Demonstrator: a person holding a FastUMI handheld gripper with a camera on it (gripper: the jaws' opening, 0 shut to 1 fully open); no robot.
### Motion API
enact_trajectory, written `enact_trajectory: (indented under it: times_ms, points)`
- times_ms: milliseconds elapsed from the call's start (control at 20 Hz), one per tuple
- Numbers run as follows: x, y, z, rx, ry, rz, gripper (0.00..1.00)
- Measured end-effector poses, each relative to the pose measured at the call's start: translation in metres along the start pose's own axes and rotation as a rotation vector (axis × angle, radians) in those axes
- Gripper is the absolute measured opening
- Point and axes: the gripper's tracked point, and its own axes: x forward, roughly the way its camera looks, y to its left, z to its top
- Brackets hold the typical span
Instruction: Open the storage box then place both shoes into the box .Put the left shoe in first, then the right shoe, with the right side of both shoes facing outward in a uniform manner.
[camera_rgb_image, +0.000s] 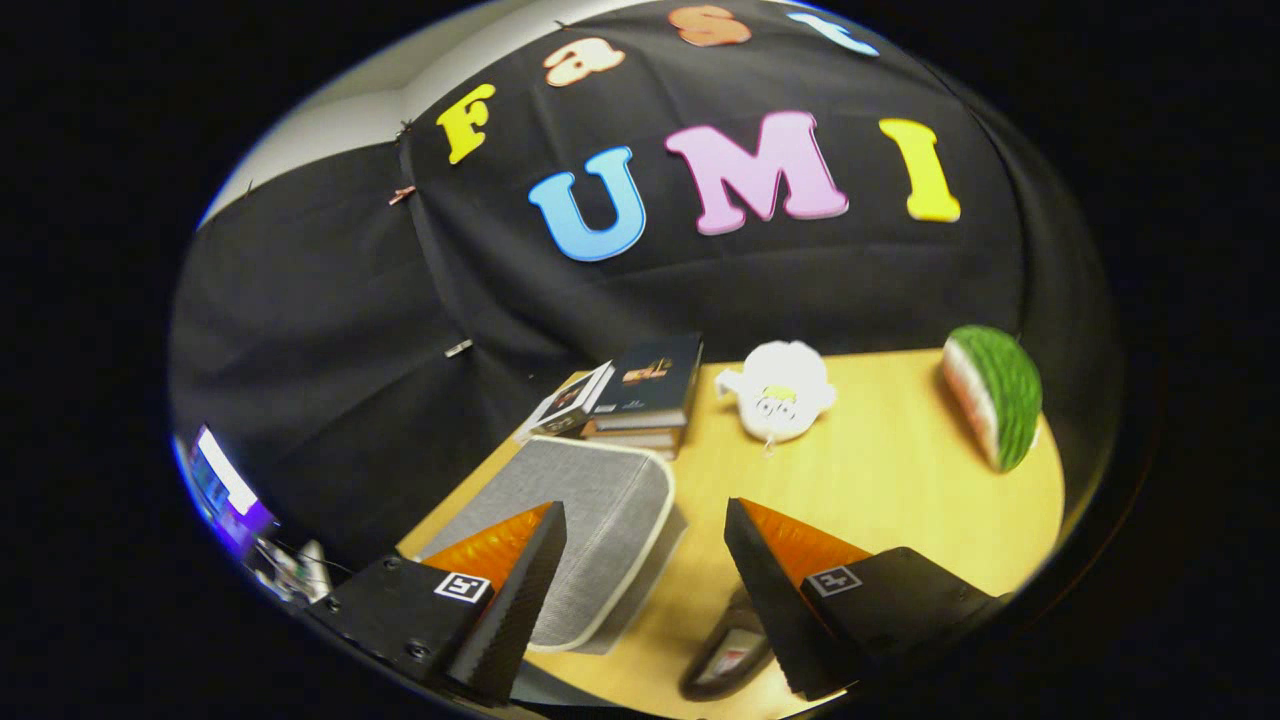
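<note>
A grey fabric storage box (590, 520) with a pale rim lies on the wooden table (880, 480), its lid down. It sits under and just ahead of my left finger (520, 590). A dark shoe (730, 655) shows in part low between the fingers, against the inner side of the right finger (775, 590); most of it is hidden. My gripper (645, 520) hovers above the table, open, with nothing between its fingers.
A stack of books (640, 395) stands beyond the box at the table's back edge. A white plush toy (780, 390) lies to the right of the books. A watermelon-slice toy (995, 395) stands at the far right of the table.
</note>
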Motion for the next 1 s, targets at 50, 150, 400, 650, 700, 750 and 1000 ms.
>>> enact_trajectory:
  times_ms: [50,150,400,650,700,750,1000]
  points:
    - [0.005,-0.001,-0.009,0.065,0.038,0.032,0.98]
    - [0.014,-0.002,-0.03,0.199,0.109,0.098,0.98]
    - [0.036,-0.011,-0.078,0.461,0.274,0.224,0.98]
    - [0.055,-0.002,-0.106,0.644,0.383,0.339,0.98]
    - [0.055,0.0,-0.11,0.675,0.403,0.359,0.98]
    - [0.058,0.002,-0.112,0.709,0.417,0.387,0.97]
    - [0.065,0.025,-0.112,0.838,0.473,0.508,0.95]
